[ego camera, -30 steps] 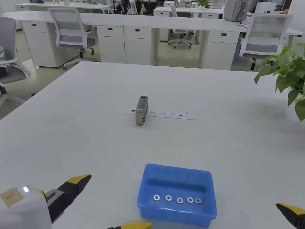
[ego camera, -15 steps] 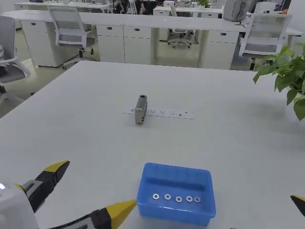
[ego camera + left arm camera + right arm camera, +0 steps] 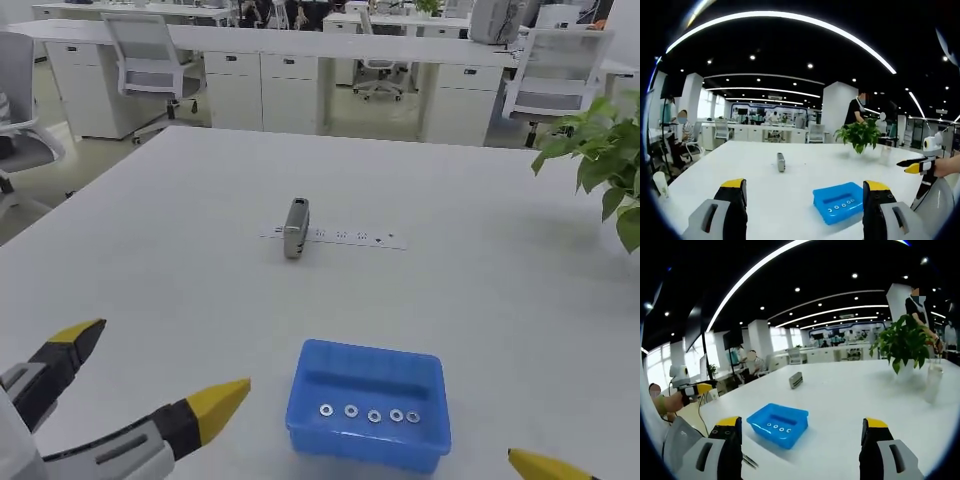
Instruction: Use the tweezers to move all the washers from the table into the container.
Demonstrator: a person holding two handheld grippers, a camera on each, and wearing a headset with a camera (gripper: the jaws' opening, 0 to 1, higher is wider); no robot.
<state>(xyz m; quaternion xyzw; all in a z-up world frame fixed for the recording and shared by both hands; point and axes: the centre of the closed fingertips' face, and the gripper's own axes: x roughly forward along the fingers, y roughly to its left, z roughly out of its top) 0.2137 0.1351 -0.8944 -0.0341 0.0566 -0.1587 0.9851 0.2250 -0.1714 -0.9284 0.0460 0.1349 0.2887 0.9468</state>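
Washers [image 3: 368,413]: five in a row on the floor of the container [image 3: 362,441], same places as a second ago.
Table [image 3: 200,200]: no loose washer that I can make out; small ones could escape at this range.
Left gripper [image 3: 165,357]: jaws spread wide, nothing between them; has drifted left and opened further over the last second.
Right gripper [image 3: 801,422]: jaws wide apart, empty; one yellow tip has crept in at the head view's lower edge.
Tweezers [image 3: 750,460]: thin metal piece, probably them, lying on the table just beside the right gripper's left jaw, not held.
Reading: transfer looks finished, with both grippers free and the tool down.
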